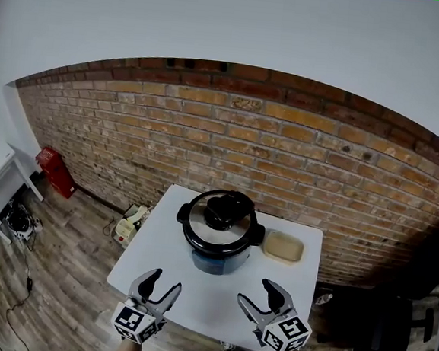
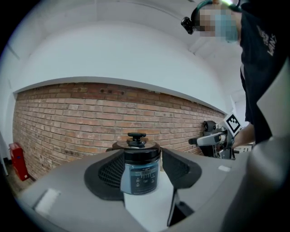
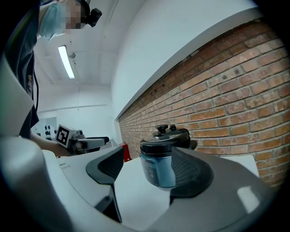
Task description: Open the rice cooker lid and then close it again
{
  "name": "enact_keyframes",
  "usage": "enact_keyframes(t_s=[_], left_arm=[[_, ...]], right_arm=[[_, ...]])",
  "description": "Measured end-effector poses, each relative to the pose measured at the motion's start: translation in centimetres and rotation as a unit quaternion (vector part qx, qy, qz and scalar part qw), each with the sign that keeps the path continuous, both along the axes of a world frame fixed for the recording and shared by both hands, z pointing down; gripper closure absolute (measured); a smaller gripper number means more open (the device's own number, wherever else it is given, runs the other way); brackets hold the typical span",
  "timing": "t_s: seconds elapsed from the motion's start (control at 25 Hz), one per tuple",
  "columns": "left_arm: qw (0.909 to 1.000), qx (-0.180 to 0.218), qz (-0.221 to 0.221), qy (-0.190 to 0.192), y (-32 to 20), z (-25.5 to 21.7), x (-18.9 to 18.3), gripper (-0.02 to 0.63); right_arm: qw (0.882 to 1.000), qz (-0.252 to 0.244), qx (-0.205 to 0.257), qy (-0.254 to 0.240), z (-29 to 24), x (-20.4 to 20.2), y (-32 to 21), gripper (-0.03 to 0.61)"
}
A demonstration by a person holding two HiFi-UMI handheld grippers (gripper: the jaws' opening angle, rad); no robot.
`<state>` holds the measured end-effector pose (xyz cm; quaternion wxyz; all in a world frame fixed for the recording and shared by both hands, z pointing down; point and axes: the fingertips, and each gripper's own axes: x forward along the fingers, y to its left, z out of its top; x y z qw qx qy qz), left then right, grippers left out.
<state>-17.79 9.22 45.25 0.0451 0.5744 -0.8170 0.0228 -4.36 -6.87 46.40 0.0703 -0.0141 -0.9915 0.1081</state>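
A rice cooker (image 1: 218, 240) with a steel lid, black top knob and blue front panel stands lid down in the middle of a white table (image 1: 160, 246). It also shows straight ahead as the rice cooker (image 2: 139, 170) in the left gripper view and the rice cooker (image 3: 162, 158) in the right gripper view. My left gripper (image 1: 162, 284) hovers open at the table's near edge, left of the cooker, nothing between its jaws. My right gripper (image 1: 259, 295) hovers open at the near edge, right of the cooker, also holding nothing. Both are well short of the cooker.
A beige shallow dish (image 1: 283, 247) lies on the table right of the cooker. A brick wall (image 1: 282, 153) runs behind. A red box (image 1: 55, 170) and cables lie on the wooden floor at left; a black chair (image 1: 389, 331) stands at right.
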Motion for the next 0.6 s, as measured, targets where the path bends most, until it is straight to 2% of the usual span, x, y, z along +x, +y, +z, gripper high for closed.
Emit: enact_keyframes(t_s=[0.12,0.32,0.48,0.6], left_arm=[[0.9996,0.004,0.016,-0.022,-3.1,-0.7,-1.1,0.38],[0.9981,-0.014,0.05,-0.034,-7.7,-2.2,-2.9,0.38],[0.9941,-0.01,0.092,-0.058,-9.6,-3.2,-5.0,0.378],[0.9885,-0.007,0.133,-0.071,-10.6,-4.6,-6.9,0.361]], right_arm=[[1.0,-0.009,-0.006,0.001,0.1,-0.4,-1.4,0.256],[1.0,-0.009,-0.018,0.01,0.9,-0.9,-3.3,0.258],[0.999,0.011,-0.018,0.027,1.5,-1.4,-3.8,0.258],[0.998,0.05,-0.023,0.026,1.4,-2.0,-4.2,0.258]])
